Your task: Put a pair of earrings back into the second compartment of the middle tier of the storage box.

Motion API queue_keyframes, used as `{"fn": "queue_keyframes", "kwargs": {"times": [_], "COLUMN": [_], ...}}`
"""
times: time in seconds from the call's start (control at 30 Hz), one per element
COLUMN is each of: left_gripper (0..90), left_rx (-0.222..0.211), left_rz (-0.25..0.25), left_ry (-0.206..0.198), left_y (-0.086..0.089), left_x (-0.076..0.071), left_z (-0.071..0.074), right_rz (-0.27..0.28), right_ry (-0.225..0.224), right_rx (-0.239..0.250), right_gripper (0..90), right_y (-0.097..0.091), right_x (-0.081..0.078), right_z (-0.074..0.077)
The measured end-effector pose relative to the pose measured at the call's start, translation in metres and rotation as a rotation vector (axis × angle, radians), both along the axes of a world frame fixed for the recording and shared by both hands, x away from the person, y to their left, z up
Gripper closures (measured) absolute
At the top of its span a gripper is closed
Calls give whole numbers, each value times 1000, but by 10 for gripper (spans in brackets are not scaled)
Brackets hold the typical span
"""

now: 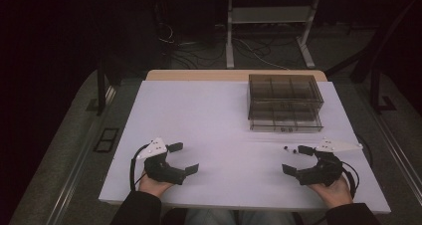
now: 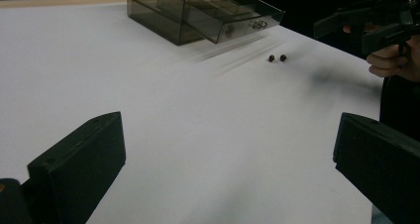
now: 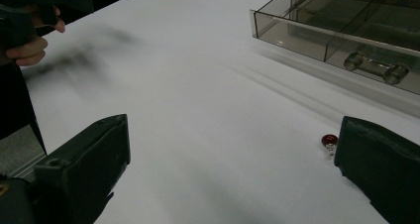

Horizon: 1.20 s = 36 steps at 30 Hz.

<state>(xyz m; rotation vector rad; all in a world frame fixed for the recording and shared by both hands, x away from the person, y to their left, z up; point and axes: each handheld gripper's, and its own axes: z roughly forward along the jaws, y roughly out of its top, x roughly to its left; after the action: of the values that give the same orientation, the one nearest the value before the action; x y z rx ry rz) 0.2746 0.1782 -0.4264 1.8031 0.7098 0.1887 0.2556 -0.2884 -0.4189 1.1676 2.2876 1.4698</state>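
Left hand-held gripper [image 1: 185, 158]: near the worktop's front edge, left of middle, in the person's left hand; jaws spread wide with nothing between them, pointing toward the right side of the worktop.
Right hand-held gripper [image 1: 293, 159]: near the front edge toward the front right corner, in the person's right hand; jaws spread wide, holding nothing, pointing toward the left side.
Worktop [image 1: 199, 115]: white sheet, bare between the two hand-held grippers.
Small beads [image 1: 290, 149]: two little dark red round pieces lying on the worktop just beside the far jaw of the right hand-held gripper, on its tip side; in the left gripper view [image 2: 277, 58] they sit side by side, touching or nearly so; in the right gripper view one shows [image 3: 329, 140] just beside the right-hand jaw.
Key relation: the beads lie just off the right hand-held gripper's far jaw and well apart from the left one, so the right hand is much the nearer; the pair's line runs roughly left to right along the worktop.
Drawer box [image 1: 285, 102]: clear smoky plastic with compartments, toward the far right corner, its lower drawer pulled out toward the front edge, beyond the beads.
Likely next move: a small shift of the right hand away from the front edge to bring a bead between the jaws.
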Motion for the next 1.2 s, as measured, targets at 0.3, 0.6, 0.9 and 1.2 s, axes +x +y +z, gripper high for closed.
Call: {"fn": "queue_keyframes", "kwargs": {"times": [0.3,0.6,0.9,1.2], "left_gripper": [0,0,0,0], "left_rx": [9,8,22,17], "left_rz": [13,8,16,19], "left_ry": [-8,-4,23,40], "left_y": [2,0,2,4], "left_x": [0,2,0,0], "left_z": [0,-1,-4,-5], "right_rz": [11,5,-4,3], "right_ry": [9,16,12,35], "right_rx": [12,16,1,-32], "right_gripper": [4,4,5,5], "right_y": [0,-2,-3,-7], "right_x": [-1,-2,-5,0], "right_z": [0,0,6,17]}}
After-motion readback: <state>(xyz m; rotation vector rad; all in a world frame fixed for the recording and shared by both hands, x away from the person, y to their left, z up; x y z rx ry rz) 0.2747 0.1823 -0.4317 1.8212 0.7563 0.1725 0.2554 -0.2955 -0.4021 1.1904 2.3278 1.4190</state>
